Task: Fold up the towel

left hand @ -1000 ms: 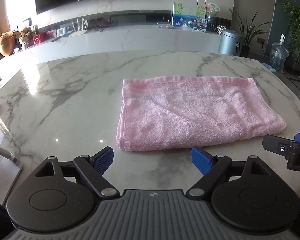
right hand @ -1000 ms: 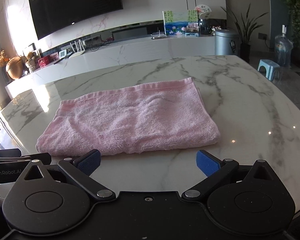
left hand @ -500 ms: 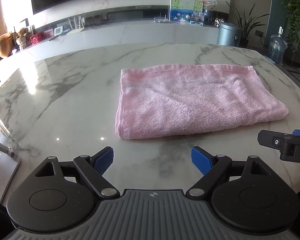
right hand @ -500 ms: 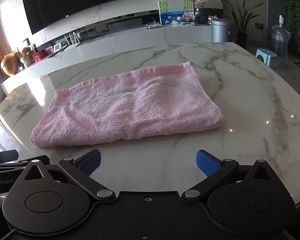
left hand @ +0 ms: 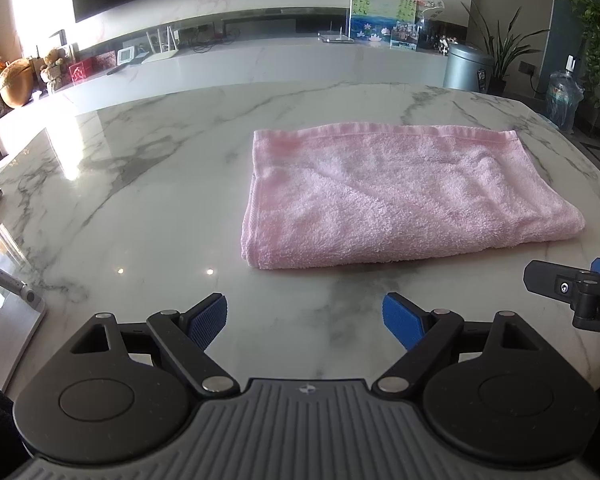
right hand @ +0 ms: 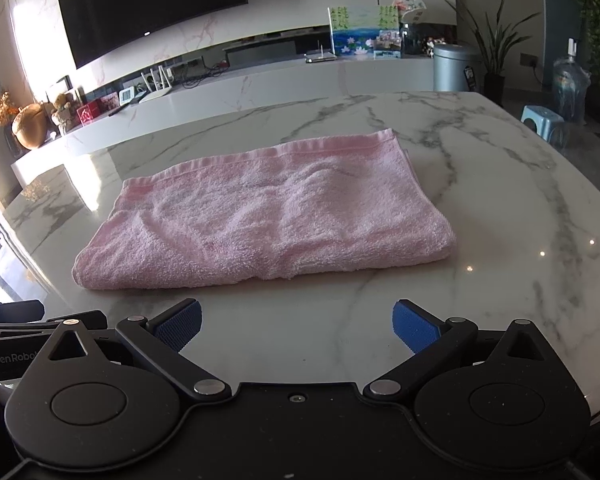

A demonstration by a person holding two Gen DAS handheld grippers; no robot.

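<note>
A pink towel (left hand: 400, 200) lies folded in a flat rectangle on the white marble table (left hand: 140, 184); it also shows in the right wrist view (right hand: 268, 216). My left gripper (left hand: 304, 322) is open and empty, hovering short of the towel's near left corner. My right gripper (right hand: 296, 326) is open and empty, short of the towel's near edge. Part of the right gripper (left hand: 580, 292) shows at the right edge of the left wrist view. Part of the left gripper (right hand: 28, 328) shows at the left edge of the right wrist view.
A long marble counter (right hand: 260, 80) with a TV (right hand: 148, 4), ornaments and a picture stands behind the table. A metal bin (right hand: 454, 66), plants, a water jug and a blue stool (right hand: 542, 120) are at the right. The table's left edge drops beside a grey object (left hand: 8, 316).
Both grippers have risen and tilted a little over the last second, so the towel sits slightly differently in view. The towel has not moved. Both stay open.
</note>
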